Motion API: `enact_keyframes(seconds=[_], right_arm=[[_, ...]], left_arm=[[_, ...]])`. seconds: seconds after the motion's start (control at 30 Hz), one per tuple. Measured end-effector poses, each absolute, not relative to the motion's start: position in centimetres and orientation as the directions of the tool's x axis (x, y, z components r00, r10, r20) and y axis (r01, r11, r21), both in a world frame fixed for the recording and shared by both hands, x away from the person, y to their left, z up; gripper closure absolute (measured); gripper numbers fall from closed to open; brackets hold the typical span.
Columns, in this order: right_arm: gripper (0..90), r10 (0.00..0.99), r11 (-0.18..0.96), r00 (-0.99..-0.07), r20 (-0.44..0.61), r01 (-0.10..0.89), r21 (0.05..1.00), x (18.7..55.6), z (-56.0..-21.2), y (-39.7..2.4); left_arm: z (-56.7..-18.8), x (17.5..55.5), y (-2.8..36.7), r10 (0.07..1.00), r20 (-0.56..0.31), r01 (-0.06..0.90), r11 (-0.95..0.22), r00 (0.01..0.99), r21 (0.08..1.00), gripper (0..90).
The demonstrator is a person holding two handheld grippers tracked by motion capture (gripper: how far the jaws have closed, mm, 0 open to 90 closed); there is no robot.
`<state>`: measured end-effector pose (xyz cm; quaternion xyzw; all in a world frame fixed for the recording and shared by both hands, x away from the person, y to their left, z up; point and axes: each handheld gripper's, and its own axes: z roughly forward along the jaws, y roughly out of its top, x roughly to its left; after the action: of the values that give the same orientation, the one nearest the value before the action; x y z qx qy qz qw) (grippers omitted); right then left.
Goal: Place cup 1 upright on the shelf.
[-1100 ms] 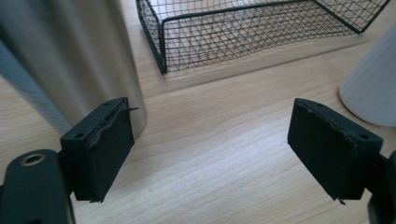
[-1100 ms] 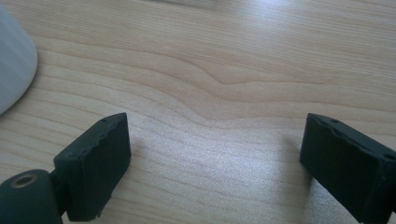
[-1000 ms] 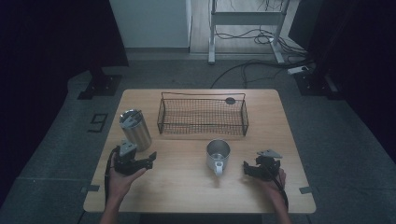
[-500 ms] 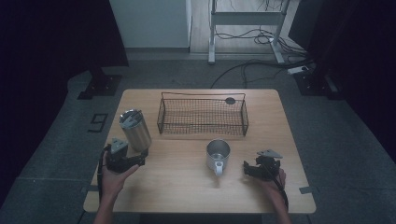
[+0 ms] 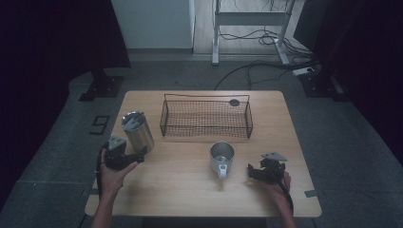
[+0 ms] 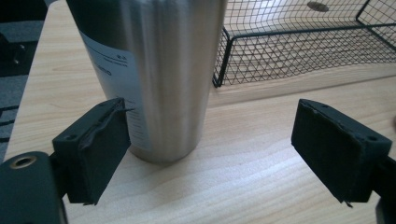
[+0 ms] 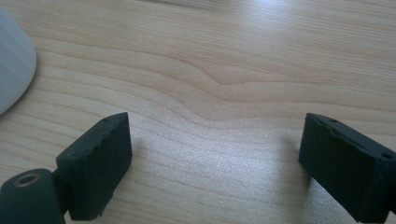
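Observation:
A steel tumbler (image 5: pixel 137 131) with a lid stands upright at the table's left. My left gripper (image 5: pixel 140 154) sits just below it, pointing at its base. In the left gripper view the tumbler (image 6: pixel 163 79) rises right ahead, close to the left pad (image 6: pixel 100 144), which does not press on it. These jaws have just been opening and stand wide apart. A steel mug (image 5: pixel 222 156) stands near the middle, handle toward me. My right gripper (image 5: pixel 250 171) rests open on the table to the mug's right, with bare wood between its pads (image 7: pixel 102 158) and the mug's wall (image 7: pixel 11 70) at the far left.
A black wire basket (image 5: pixel 206 118) stands at the back centre of the wooden table (image 5: pixel 180 190), with a small dark disc (image 5: pixel 234 102) in its far right corner. The basket's near corner (image 6: pixel 219 81) is just right of the tumbler.
My left hand has shifted left with its gripper, which now points at the tumbler's base. The right hand, the mug and the basket have not moved.

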<state>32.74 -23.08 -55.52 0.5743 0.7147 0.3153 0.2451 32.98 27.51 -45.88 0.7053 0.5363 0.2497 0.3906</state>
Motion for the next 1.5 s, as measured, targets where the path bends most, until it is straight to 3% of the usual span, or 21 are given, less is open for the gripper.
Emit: enact_keyframes(seconds=[1.5], right_arm=[[10.3,0.976,0.137,-0.215,0.013,0.666,0.733,32.8,-55.5,-23.1]], left_arm=[[-46.2,37.4,28.7,0.968,-0.060,0.569,-0.093,0.245,0.817,8.3]])
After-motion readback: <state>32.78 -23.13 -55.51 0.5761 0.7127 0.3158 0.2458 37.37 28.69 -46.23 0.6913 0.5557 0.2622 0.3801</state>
